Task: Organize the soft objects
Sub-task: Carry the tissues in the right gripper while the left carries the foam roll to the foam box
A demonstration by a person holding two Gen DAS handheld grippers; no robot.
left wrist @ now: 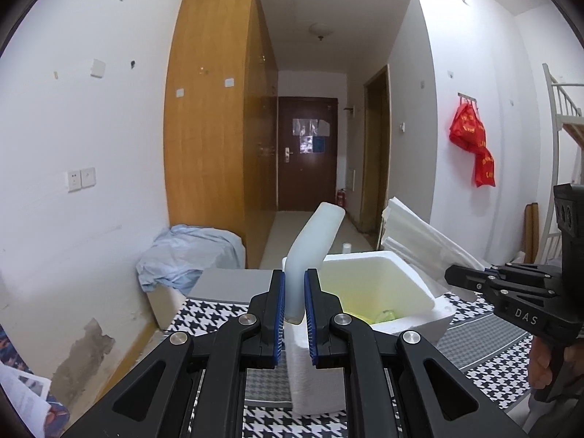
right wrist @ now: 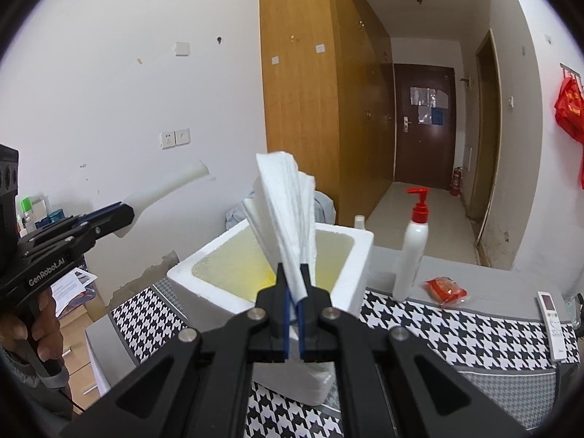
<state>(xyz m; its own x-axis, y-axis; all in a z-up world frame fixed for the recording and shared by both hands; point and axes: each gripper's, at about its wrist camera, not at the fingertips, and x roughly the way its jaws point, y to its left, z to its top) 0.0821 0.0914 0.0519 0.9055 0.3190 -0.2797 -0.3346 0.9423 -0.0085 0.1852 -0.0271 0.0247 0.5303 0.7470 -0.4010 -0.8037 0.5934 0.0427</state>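
My left gripper is shut on a pale, soft foam tube that bends up and to the right above the white foam box. In the right wrist view the same tube sticks out of the left gripper at the left. My right gripper is shut on a folded wad of white tissue, held upright just in front of the foam box. The box is open, with a yellowish inside and something yellow-green at its bottom. The right gripper shows at the right edge of the left wrist view.
The box stands on a houndstooth cloth over a table. On it are a white pump bottle with a red top, a red packet and a white remote. A wooden wardrobe and a blue cloth pile lie beyond.
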